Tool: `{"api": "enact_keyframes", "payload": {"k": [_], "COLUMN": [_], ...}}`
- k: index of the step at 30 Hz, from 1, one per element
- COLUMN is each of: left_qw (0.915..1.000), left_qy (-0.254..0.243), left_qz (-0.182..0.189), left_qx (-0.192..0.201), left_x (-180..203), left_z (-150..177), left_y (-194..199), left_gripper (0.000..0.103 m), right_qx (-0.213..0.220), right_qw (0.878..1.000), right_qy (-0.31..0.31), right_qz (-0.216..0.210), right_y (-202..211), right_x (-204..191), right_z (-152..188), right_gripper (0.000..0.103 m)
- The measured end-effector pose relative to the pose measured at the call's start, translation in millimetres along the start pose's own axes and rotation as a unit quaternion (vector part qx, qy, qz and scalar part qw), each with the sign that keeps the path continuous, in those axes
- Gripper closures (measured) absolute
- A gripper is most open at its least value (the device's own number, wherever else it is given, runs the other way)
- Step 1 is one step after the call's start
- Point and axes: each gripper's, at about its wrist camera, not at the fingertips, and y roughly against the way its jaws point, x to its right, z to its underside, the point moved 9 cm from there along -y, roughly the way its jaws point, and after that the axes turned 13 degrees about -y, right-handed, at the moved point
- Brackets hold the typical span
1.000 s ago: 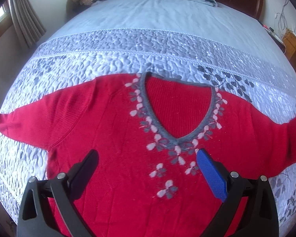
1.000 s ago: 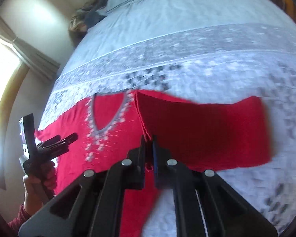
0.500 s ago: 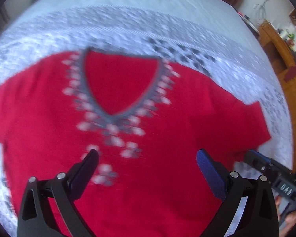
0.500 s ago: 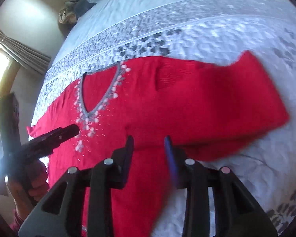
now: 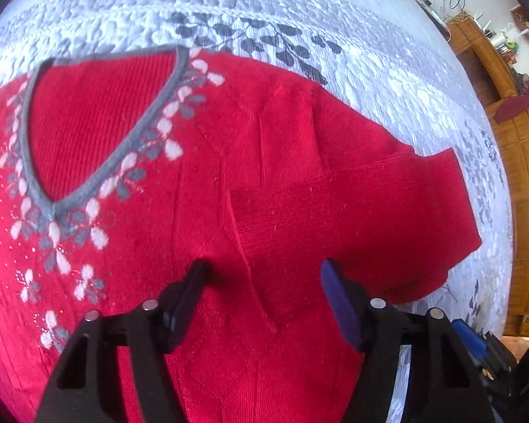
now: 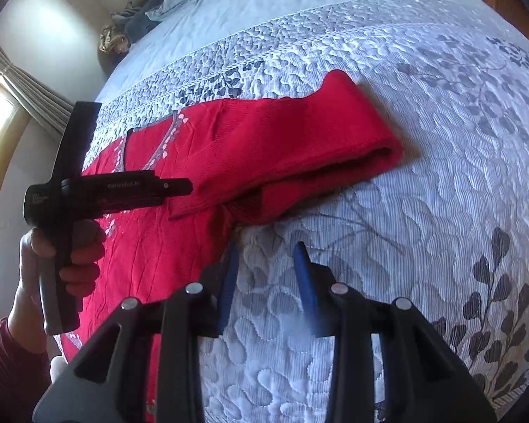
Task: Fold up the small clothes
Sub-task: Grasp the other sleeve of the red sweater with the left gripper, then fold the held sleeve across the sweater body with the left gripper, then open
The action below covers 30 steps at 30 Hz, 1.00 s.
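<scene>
Both claws gape empty: left claw (image 5: 262,282) above red sweater (image 5: 201,183), right claw (image 6: 266,264) just beside it

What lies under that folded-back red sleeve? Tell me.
The sleeve is doubled back: its cuff end rests on the sweater body, its fold on the quilted bedspread. What lies beneath is covered.
</scene>
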Motion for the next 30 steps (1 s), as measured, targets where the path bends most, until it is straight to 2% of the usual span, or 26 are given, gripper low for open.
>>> {"api": "enact_keyframes", "payload": {"k": [1,3,4,6,8,11,14,20,21,24,26,30], "left_qw": [1.0,0.9999,0.9999,0.9999,0.9996,0.998,0.996,0.9887,0.9876,0.9842,0.9807,0.9798], "left_qy": [-0.004,-0.004,0.0,0.009,0.025,0.041,0.033,0.022,0.022,0.027,0.04,0.074], "left_qz": [0.004,0.009,0.012,0.009,0.013,0.026,0.023,-0.017,-0.026,-0.058,-0.091,-0.11], "left_qx": [0.002,0.001,-0.002,-0.002,0.008,0.04,0.08,0.148,0.153,0.165,0.168,0.15], "left_x": [4,6,6,2,-2,-5,-9,-54,-65,-106,-141,-197], "left_z": [-2,-6,-7,-9,-10,-12,-14,-24,-22,-15,-9,6], "left_y": [0,-2,-4,-6,0,20,55,133,143,167,177,172], "left_gripper": [0.043,0.058,0.06,0.081,0.097,0.099,0.099,0.1,0.1,0.1,0.1,0.1], "right_qx": [0.002,0.005,0.006,0.011,0.017,0.024,0.028,0.027,0.027,0.028,0.022,0.001], "right_qw": [1.0,1.0,1.0,1.0,1.0,1.0,0.999,0.999,0.999,0.999,0.999,1.0], "right_qy": [-0.001,-0.003,-0.004,-0.002,0.002,0.0,-0.006,-0.018,-0.016,-0.001,0.007,-0.01], "right_qz": [0.0,-0.004,-0.004,-0.001,0.005,0.009,0.014,0.016,0.02,0.029,0.025,0.011], "right_y": [1,2,3,6,10,17,21,21,20,12,3,-20], "right_x": [1,2,2,1,1,2,6,6,3,-9,-20,-33], "right_z": [1,2,3,3,3,3,3,-2,-3,-3,-2,-5], "right_gripper": [0.07,0.07,0.07,0.07,0.07,0.07,0.07,0.07,0.069,0.056,0.056,0.051]}}
